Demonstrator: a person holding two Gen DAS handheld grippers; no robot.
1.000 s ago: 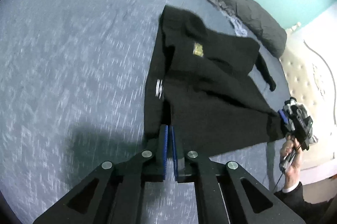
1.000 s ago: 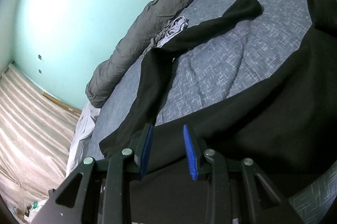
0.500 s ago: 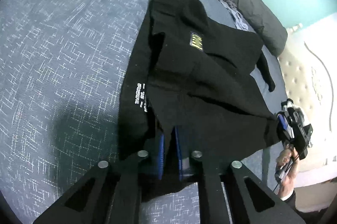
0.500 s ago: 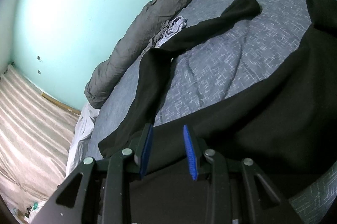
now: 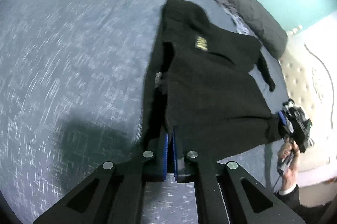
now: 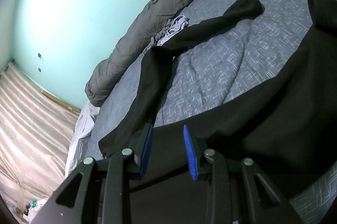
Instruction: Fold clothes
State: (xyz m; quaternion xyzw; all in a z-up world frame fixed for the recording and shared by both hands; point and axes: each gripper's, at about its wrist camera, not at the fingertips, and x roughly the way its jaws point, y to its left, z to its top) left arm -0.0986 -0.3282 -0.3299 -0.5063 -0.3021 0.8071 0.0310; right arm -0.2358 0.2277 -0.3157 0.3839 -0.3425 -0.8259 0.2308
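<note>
On blue-grey bedspread [image 5: 73, 44]: black sweatshirt [image 5: 210, 87] spread, sleeve [image 6: 210, 32] trailing toward far grey duvet [image 6: 168, 2]. Left gripper [image 5: 170, 135] pinched tight on near hem. Right gripper [image 6: 168, 139] clamped on bunched hem corner at right, jaws narrow.

Lighting: soft, fairly dim indoor light; brightest on the turquoise wall [image 6: 63, 2], which washes out to a pale glare patch in the right wrist view. Shadows: one broad dark shadow on the blue-grey bedspread [image 5: 63, 55], lower left of the left wrist view. Blur: motion streaks across the bedspread pattern there; the black garment [image 5: 210, 87] shows little detail. Right wrist view sharp. Distortion: strong fisheye curvature, black corners in both.
</note>
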